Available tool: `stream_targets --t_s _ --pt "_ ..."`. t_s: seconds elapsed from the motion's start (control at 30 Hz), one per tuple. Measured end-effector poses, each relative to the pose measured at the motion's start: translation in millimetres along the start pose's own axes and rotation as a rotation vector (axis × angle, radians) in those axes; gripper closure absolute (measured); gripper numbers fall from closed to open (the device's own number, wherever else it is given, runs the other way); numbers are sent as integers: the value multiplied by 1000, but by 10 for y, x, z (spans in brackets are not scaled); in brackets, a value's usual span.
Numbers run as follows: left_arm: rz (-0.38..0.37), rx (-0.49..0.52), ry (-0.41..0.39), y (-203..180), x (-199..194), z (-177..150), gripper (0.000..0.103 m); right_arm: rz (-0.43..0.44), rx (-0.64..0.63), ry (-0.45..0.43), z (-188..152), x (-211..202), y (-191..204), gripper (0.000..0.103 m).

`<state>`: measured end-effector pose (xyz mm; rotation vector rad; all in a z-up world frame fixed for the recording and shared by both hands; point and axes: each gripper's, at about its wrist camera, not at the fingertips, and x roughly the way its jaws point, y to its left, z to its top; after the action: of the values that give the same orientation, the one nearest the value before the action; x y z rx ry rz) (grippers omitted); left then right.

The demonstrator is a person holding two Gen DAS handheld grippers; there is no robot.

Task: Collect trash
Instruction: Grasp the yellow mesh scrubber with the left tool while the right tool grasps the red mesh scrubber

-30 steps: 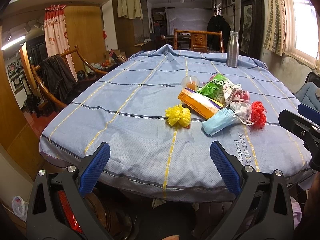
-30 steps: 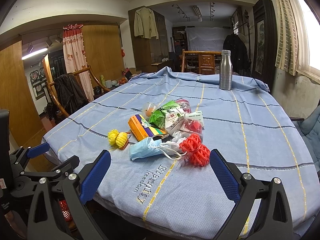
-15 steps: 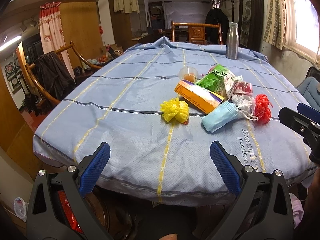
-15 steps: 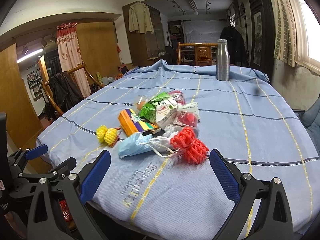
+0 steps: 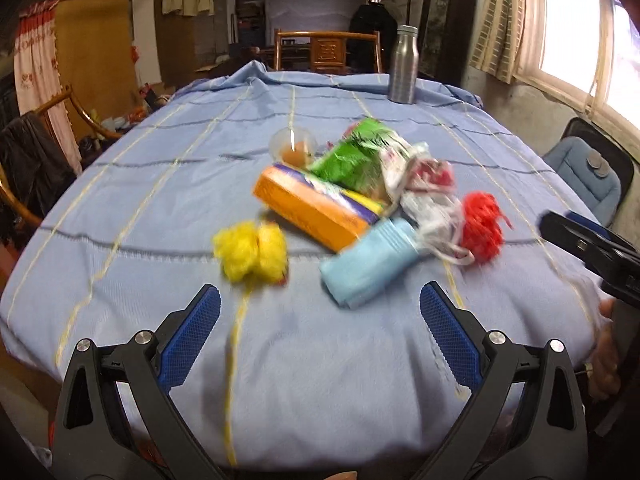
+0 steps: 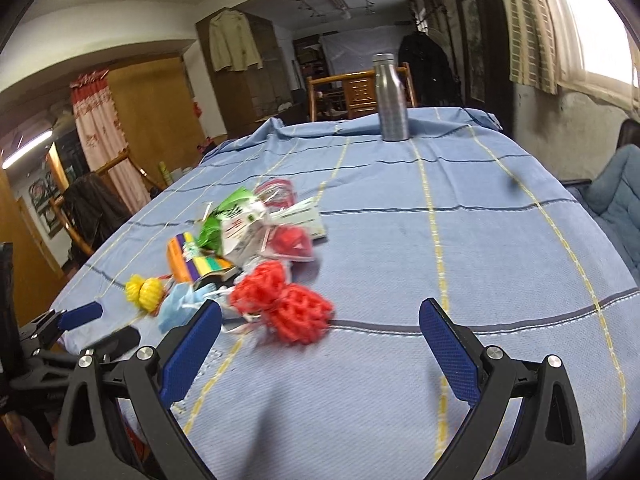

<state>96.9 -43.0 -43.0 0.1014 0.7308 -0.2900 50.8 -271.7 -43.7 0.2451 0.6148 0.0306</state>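
Both tools have moved closer over the table point(image 5: 120, 200); left tool point(image 5: 320, 312) and right tool point(image 6: 320, 328) gape wide, empty. Trash pile point(image 5: 352, 184) lies mid-table, labels blurred; steel bottle point(image 6: 391, 98) stands far.

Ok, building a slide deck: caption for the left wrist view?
Open left gripper nears trash pile on blue tablecloth.
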Motion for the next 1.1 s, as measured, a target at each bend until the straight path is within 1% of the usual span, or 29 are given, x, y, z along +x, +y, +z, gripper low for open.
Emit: stream_targets --t_s 0.1,0.17,0.2,0.4,0.43,0.47,0.53,0.57,0.6,0.63,0.67,0.7,0.73,0.77,0.8,0.87,0.93,1.03,1.1 --pt "7 -80 30 255 131 89 7 8 9 -7 9 8 -53 6" --pt "50 -110 45 384 189 127 7 18 13 -11 21 33 -65 6" --pt "70 -113 54 435 236 153 7 25 14 -10 23 46 -64 6" --pt "102 -74 101 490 479 210 7 50 15 17 25 176 -44 6" --pt "92 -85 131 513 552 219 7 50 10 19 17 181 -28 6" --pt "63 -106 146 574 593 233 7 49 8 19 21 188 -25 6" --pt "16 -166 140 685 594 229 7 54 4 19 32 197 -14 6" --pt "1 -181 137 725 601 216 10 58 3 19 39 205 -2 6" --pt "-19 -194 136 749 599 201 20 63 0 21 44 214 12 6" --pt "-38 -203 145 771 615 181 28 67 -5 24 38 221 34 6" --pt "-36 -198 125 770 579 170 31 70 -11 28 41 233 57 6" --pt "-43 -187 118 753 560 150 45 73 -18 32 42 243 85 6" --pt "-29 -173 114 729 546 132 54 73 -26 33 36 245 103 6" --pt "-19 -159 102 711 516 115 58 71 -44 33 25 237 146 6" --pt "-19 -154 95 708 487 93 61 67 -56 31 26 231 176 6" --pt "-35 -163 75 720 399 66 62 57 -77 22 33 218 214 7" --pt "-45 -171 45 741 263 55 62 56 -89 25 50 224 247 14" --pt "-23 -168 7 763 95 32 62 78 -80 62 57 299 257 19" --pt "-21 -174 -9 788 -8 12 62 80 -65 85 51 362 248 20"
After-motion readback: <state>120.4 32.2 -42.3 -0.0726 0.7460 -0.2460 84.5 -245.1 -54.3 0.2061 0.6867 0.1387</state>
